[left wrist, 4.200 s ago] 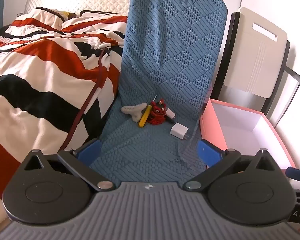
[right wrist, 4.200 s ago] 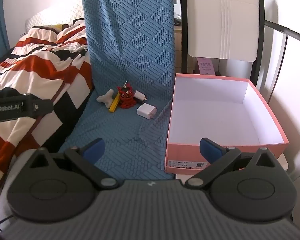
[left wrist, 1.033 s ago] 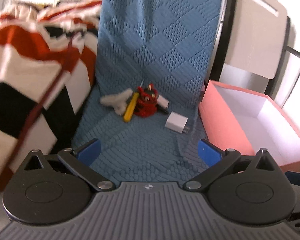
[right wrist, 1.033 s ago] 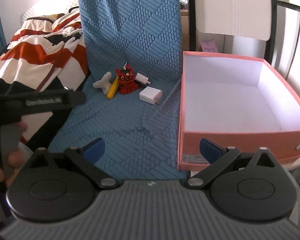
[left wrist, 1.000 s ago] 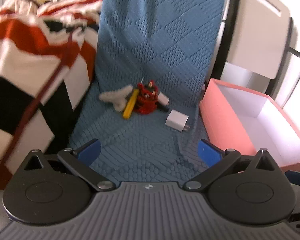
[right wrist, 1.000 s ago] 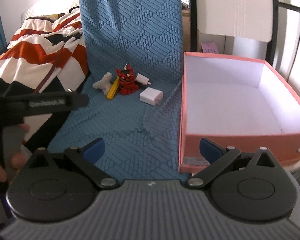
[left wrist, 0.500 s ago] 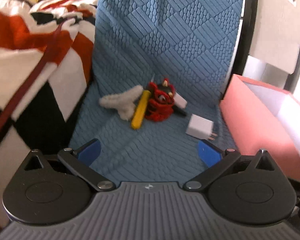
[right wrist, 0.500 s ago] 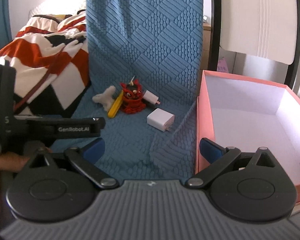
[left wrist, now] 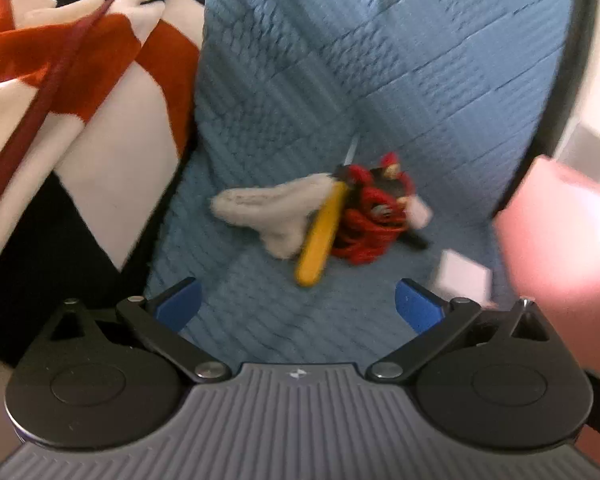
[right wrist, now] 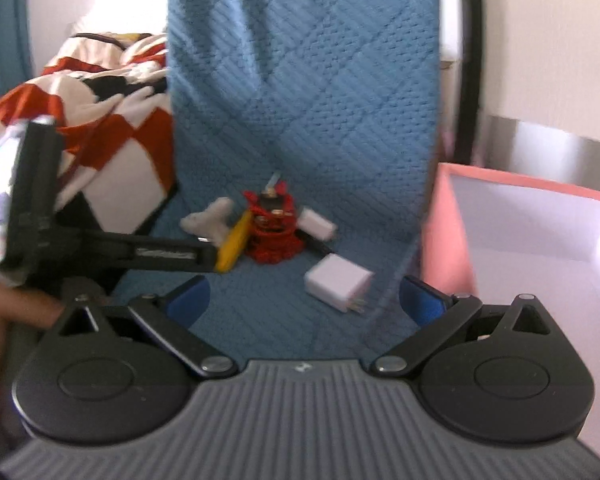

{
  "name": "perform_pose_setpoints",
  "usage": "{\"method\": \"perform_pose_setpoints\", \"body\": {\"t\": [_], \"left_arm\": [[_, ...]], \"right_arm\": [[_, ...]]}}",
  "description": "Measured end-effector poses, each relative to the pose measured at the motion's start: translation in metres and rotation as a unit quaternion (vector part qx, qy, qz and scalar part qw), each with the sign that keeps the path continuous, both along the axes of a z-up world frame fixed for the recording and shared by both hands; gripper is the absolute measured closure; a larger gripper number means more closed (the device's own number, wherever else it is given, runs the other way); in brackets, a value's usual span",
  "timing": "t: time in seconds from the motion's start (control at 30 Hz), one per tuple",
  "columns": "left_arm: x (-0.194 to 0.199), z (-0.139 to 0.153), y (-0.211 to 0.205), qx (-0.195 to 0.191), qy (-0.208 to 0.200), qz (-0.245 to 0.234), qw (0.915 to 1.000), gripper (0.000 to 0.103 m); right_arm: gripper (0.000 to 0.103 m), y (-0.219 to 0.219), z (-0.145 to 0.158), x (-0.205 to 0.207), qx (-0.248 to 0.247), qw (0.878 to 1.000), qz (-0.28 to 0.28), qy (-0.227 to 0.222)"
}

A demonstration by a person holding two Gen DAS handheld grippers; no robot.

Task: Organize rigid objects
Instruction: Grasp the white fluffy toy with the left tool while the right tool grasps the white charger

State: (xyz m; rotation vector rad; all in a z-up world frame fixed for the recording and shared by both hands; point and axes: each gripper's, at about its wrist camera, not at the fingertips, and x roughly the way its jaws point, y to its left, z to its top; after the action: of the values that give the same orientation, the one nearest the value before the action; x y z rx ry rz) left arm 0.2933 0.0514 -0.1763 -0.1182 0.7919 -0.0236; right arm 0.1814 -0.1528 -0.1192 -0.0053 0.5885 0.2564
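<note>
On a blue textured mat (left wrist: 300, 92) lie a white bone-shaped piece (left wrist: 268, 210), a yellow-handled tool (left wrist: 322, 240), a red figurine (left wrist: 366, 220) and a white charger cube (left wrist: 462, 276). The same items show in the right wrist view: bone (right wrist: 208, 222), yellow tool (right wrist: 232, 248), figurine (right wrist: 274, 228), cube (right wrist: 338, 282). My left gripper (left wrist: 298, 306) is open, just short of the yellow tool. My right gripper (right wrist: 304, 298) is open, with the cube between its fingers' line. The left gripper's body (right wrist: 100, 248) crosses the right wrist view.
A pink box (right wrist: 440, 232) with a white inside stands right of the mat; its wall shows in the left wrist view (left wrist: 556, 232). A red, white and black striped blanket (left wrist: 80, 80) lies on the left. A small white plug (right wrist: 316, 222) lies behind the figurine.
Both grippers have moved forward toward the pile; the objects look larger and nearer. Both stay open and empty.
</note>
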Motion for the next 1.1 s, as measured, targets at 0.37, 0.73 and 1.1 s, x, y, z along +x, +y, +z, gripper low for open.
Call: {"method": "perform_pose_setpoints", "body": {"t": [0.37, 0.73, 1.1], "left_arm": [[0.060, -0.020, 0.030, -0.057, 0.037, 0.043, 0.9968, 0.014], [0.093, -0.037, 0.043, -0.094, 0.051, 0.058, 0.9926, 0.032], [0.121, -0.052, 0.046, -0.092, 0.061, 0.063, 0.9920, 0.038]], "right_arm": [[0.028, 0.009, -0.026, 0.053, -0.005, 0.998, -0.026, 0.051], [0.027, 0.009, -0.056, 0.113, -0.062, 0.993, -0.046, 0.088], [0.028, 0.002, -0.069, 0.136, -0.063, 0.989, -0.065, 0.117]]}}
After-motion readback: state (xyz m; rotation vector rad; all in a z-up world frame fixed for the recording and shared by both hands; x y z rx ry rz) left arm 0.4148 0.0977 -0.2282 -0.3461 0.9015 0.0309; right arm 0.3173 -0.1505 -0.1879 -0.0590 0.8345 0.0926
